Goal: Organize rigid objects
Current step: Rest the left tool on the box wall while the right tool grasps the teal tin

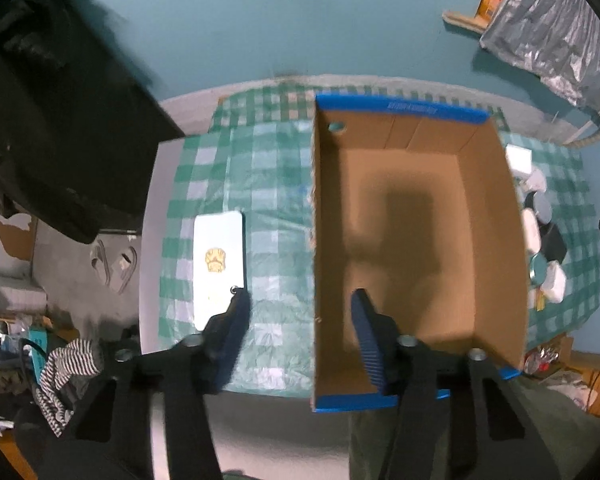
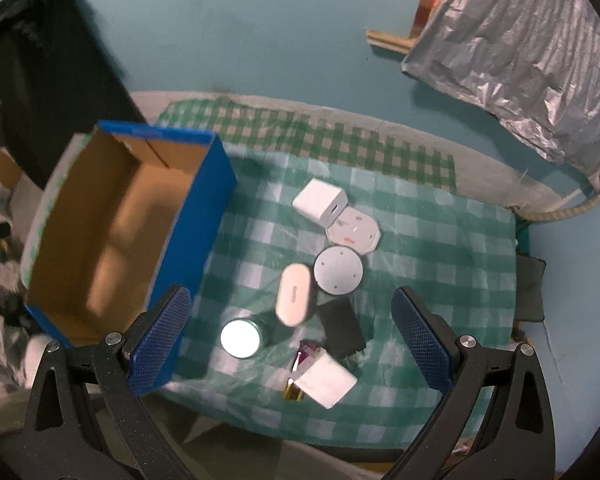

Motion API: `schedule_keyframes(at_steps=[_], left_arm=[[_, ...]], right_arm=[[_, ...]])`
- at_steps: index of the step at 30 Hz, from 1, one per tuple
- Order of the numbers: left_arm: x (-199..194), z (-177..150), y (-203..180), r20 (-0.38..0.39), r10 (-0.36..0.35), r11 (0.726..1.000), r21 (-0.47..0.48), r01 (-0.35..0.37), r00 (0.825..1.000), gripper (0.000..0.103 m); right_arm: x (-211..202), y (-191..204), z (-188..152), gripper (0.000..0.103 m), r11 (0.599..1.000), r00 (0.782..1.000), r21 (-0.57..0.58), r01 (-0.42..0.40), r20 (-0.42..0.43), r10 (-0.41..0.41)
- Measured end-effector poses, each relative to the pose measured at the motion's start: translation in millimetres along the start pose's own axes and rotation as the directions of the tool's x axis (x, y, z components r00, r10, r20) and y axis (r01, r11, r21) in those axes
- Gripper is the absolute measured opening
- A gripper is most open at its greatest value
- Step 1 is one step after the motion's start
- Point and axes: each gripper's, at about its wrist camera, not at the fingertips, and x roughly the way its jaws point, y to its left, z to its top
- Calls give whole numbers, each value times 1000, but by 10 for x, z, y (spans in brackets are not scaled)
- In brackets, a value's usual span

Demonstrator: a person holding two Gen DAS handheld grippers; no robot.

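Your left gripper (image 1: 300,308) points down over the near left wall of the open cardboard box (image 1: 414,216), its jaws partly open with one finger outside the wall and one inside; the pads do not press on it and hold nothing. The box, blue on the outside, sits on the green checked tablecloth (image 1: 260,184), and a white flat case (image 1: 219,268) lies left of it near the table edge. Your right gripper (image 2: 292,340) hangs with jaws wide apart and empty above a cluster of small items right of the box: 2 white chargers (image 2: 320,202) (image 2: 329,384), a white hexagonal pad (image 2: 354,231), a grey round disc (image 2: 338,270), a white oval case (image 2: 294,294), a black block (image 2: 342,328) and a round tin (image 2: 242,338).
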Motion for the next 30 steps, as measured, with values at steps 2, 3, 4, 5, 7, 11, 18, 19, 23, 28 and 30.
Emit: schedule_keyframes(at_steps=[2, 3, 4, 5, 7, 11, 18, 19, 23, 28, 30], left_arm=[[115, -38, 21, -24, -1, 1000, 11, 1, 1000, 38], [171, -52, 26, -40, -8, 1000, 17, 8, 999, 34], [221, -70, 23, -55, -21, 999, 24, 22, 998, 27], [278, -83, 15, -77, -39, 999, 32, 41, 996, 25], [370, -105, -10, -106, -69, 996, 43, 74, 992, 26], [520, -151, -51, -152, -129, 990, 42, 137, 980, 26], [800, -205, -10, -207, -139, 989, 13, 145, 968, 25], [825, -212, -3, -211, -148, 988, 8, 153, 966, 24], [902, -237, 18, -226, -133, 990, 10, 139, 965, 12], [944, -238, 23, -235, -149, 988, -2, 153, 961, 9], [965, -236, 10, -242, -145, 989, 2, 150, 959, 9]], right_arm=[[99, 37, -27, 100, 1000, 1000, -26, 1, -9, -2], [169, 57, -43, 100, 999, 1000, -36, 1, -24, -2], [211, 66, -51, 100, 999, 999, -39, 2, -35, -3], [262, 77, -61, 100, 999, 999, -41, 1, -44, -2], [366, 103, -86, 101, 999, 998, -45, -6, -69, 2], [525, 147, -137, 101, 999, 994, -44, -9, -106, 5], [780, 210, -234, 100, 999, 987, -45, -11, -158, 3], [806, 221, -250, 100, 999, 987, -48, -17, -163, 9], [913, 274, -318, 100, 997, 982, -72, -27, -189, 13], [1049, 340, -389, 97, 995, 976, -98, -25, -219, 3], [1099, 361, -404, 94, 994, 973, -103, -28, -233, 4]])
